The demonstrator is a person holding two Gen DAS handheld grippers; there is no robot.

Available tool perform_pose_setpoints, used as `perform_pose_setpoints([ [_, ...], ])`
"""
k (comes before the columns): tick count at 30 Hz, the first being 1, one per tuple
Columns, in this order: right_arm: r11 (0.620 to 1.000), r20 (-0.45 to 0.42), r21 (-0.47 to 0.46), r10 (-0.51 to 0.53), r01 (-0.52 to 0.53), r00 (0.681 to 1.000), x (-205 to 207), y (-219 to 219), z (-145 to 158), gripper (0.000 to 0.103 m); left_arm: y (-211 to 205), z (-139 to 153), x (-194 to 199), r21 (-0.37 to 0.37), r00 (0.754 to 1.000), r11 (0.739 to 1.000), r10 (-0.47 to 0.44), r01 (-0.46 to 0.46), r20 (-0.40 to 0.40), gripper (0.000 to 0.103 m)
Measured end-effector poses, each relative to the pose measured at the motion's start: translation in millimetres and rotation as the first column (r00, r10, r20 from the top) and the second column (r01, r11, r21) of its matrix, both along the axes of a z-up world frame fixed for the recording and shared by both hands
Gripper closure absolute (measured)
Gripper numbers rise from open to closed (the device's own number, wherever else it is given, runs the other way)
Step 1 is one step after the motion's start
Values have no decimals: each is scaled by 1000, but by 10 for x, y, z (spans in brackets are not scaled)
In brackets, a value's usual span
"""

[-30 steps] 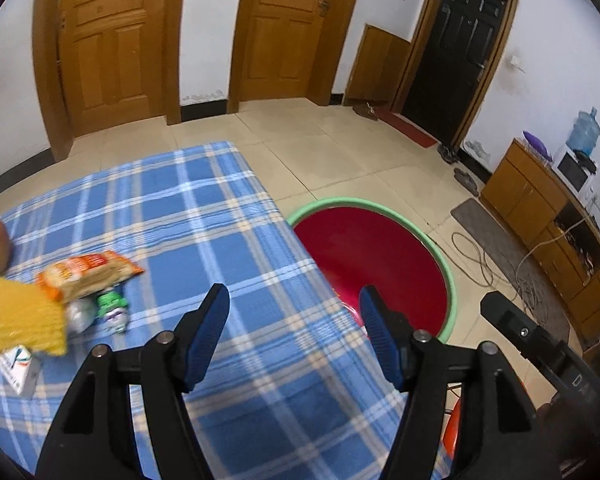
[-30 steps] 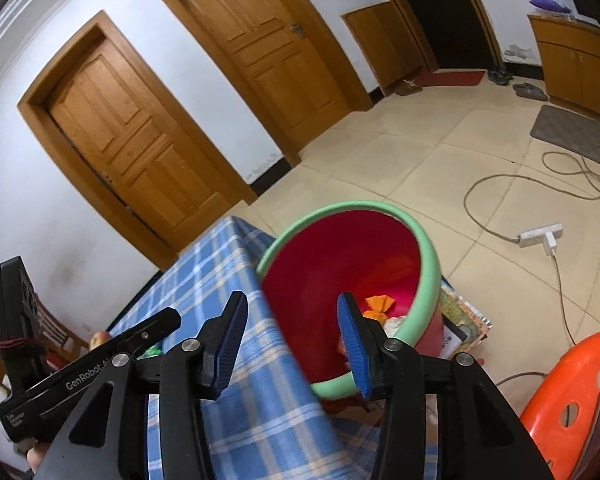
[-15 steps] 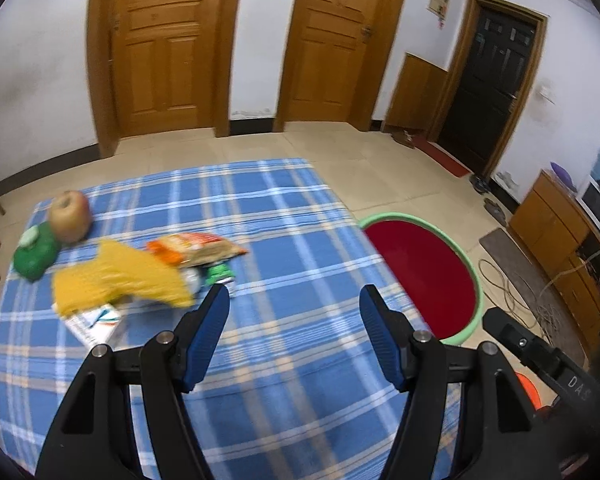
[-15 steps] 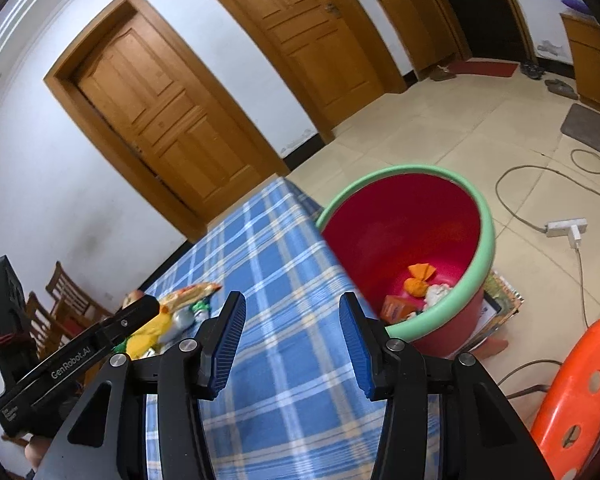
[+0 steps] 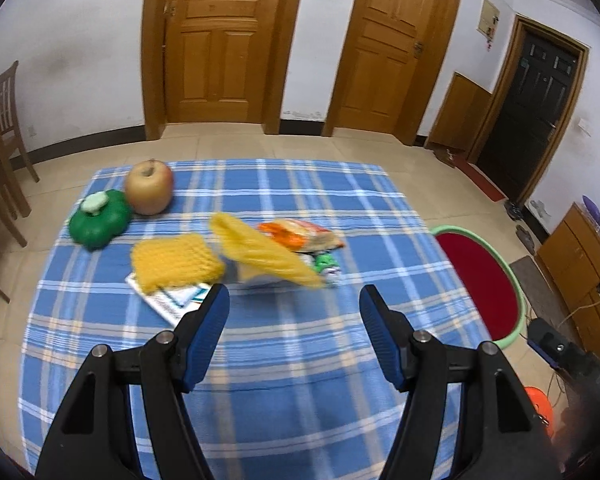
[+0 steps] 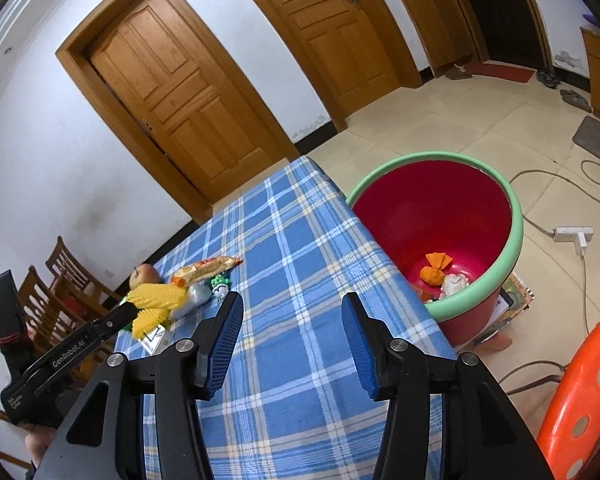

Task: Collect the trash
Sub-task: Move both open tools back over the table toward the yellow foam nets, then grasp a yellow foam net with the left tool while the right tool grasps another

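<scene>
The left gripper (image 5: 293, 306) has its fingers (image 5: 205, 342) spread wide with nothing between them, hovering over the checked cloth just short of the litter. The right gripper (image 6: 291, 322) is parted too and empty, over bare cloth, with the bin off to its right.

The trash sits in a loose heap near the middle of the table (image 5: 280, 360): a yellow mesh wrapper (image 5: 260, 254) draped over an orange snack packet (image 5: 304, 234), a small bottle with a green cap (image 5: 326, 266), a second yellow mesh pad (image 5: 174, 262) and a flat printed carton (image 5: 172, 302) under it. All of it looks light and limp. The mesh should crush and catch easily, so a pinch on its raised fold seems best. The packet looks slick; take it at a crimped end. The carton lies flat and may need its edge lifted.

Beyond the heap stand an apple (image 5: 149, 188) and a green toy pepper (image 5: 98, 224), probably not rubbish. The red bin (image 6: 436, 236) stands on the floor beside the table's edge, already holding a few scraps.
</scene>
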State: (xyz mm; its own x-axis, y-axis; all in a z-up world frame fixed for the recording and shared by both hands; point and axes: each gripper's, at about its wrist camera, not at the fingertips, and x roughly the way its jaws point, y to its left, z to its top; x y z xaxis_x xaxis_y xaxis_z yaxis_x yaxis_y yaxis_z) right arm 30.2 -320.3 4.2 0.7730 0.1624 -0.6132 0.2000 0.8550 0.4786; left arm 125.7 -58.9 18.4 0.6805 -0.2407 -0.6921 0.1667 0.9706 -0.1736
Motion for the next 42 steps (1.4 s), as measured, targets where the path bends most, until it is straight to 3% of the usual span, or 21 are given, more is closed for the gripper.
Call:
perform_pose_setpoints([
  [13, 999, -73, -30, 13, -15, 997, 146, 307, -143, 40, 776, -265, 488, 50, 988, 989, 140, -137, -64, 36],
  [20, 997, -102, -78, 9, -17, 995, 240, 477, -150, 36, 917, -519, 826, 79, 985, 988, 138, -130, -108, 36],
  [27, 994, -131, -110, -26, 12, 991, 322, 552, -189, 36, 979, -719, 928, 25, 983, 994, 108, -105, -151, 36],
  [30, 993, -138, -115, -19, 3, 990, 384, 619, -197, 36, 1015, -730, 921, -23, 986, 996, 82, -86, -145, 45],
  [35, 990, -138, -135, 29, -48, 990, 524, 824, -177, 36, 1037, -705, 893, -63, 991, 996, 60, -67, -118, 73],
  [37, 987, -133, -147, 51, -71, 990, 593, 925, -160, 36, 1092, -701, 878, -114, 991, 991, 51, -65, -121, 79],
  [42, 981, -120, -148, 108, -125, 987, 775, 1188, -129, 36, 1258, -640, 848, -145, 990, 983, 102, -115, -94, 89],
])
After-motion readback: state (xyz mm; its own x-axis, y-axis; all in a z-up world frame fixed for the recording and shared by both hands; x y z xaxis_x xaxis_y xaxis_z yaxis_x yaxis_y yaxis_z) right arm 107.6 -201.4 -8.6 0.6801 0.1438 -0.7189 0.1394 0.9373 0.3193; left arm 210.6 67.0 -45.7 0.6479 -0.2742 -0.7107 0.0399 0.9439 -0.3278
